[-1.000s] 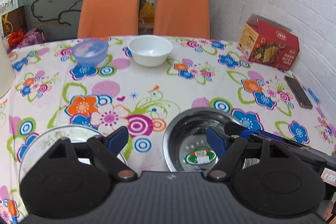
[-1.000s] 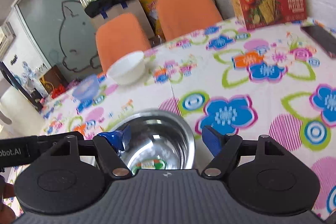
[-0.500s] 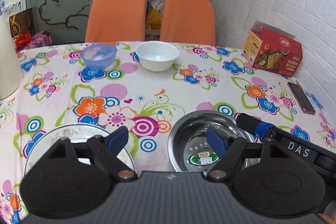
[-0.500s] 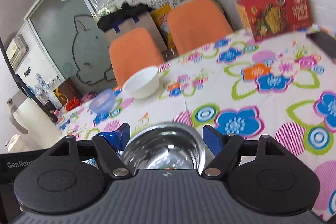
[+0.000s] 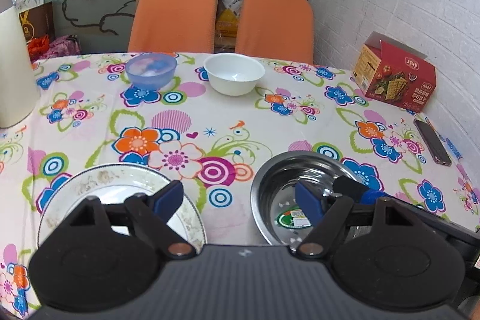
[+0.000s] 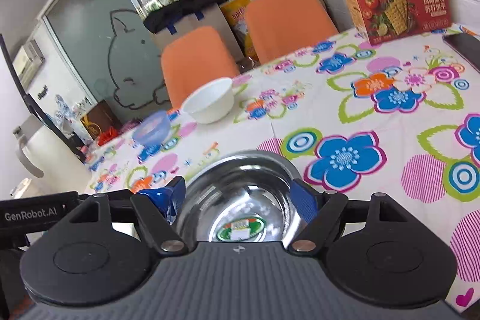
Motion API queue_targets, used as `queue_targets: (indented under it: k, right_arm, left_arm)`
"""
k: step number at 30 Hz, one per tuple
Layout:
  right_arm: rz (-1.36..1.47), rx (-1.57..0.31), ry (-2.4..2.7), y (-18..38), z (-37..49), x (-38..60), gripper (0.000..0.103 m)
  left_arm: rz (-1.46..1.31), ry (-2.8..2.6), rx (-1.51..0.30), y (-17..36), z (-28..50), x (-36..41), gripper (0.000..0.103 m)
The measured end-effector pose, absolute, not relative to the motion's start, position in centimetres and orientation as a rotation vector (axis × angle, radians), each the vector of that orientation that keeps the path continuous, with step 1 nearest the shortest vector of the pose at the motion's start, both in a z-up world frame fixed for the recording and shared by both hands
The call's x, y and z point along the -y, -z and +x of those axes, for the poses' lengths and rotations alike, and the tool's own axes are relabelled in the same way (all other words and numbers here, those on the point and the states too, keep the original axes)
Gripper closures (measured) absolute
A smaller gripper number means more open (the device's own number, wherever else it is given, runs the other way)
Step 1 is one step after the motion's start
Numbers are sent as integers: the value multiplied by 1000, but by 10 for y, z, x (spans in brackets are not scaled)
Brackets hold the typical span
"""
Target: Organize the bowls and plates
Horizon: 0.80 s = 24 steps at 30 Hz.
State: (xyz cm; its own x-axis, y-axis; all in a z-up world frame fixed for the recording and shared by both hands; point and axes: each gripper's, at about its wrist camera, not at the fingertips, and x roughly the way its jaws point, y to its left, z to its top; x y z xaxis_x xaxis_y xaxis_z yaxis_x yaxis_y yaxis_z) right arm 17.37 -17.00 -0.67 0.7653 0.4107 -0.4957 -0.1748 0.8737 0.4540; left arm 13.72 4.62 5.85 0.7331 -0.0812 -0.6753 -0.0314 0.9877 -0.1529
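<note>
Left gripper point(image 5: 238, 198): jaws spread wide, holding nothing, hovering low over the near edge of the tabletop point(image 5: 240, 122) between the patterned plate point(image 5: 99, 182) and the steel bowl point(image 5: 288, 170). Left fingertip sits over the plate's right part; right fingertip over the bowl's interior.

Right gripper point(image 6: 238, 198): jaws wide apart, nothing gripped, the steel bowl point(image 6: 240, 197) framed between the 2 blue fingertips. In the left wrist view the right gripper's tip point(image 5: 360, 191) reaches over the bowl's right rim; contact cannot be told.

Steel bowl upright, green sticker inside. Plate just left of it, apart.

Far side: blue bowl point(image 5: 150, 71) and white bowl point(image 5: 234, 74), side by side, apart, before 2 orange chairs point(image 5: 174, 17). Red box point(image 5: 393, 74) and phone point(image 5: 432, 141) at right.
</note>
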Motion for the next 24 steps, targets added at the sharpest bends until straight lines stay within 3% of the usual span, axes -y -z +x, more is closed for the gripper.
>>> queue_targets:
  k: [16, 24]
  right_arm:
    - [299, -595, -328, -10, 193, 184, 40]
    - [145, -592, -395, -58, 240, 184, 40]
  left_arm:
    - [-85, 2, -727, -68, 153, -58, 27]
    - [-25, 0, -752, -84, 205, -93, 27]
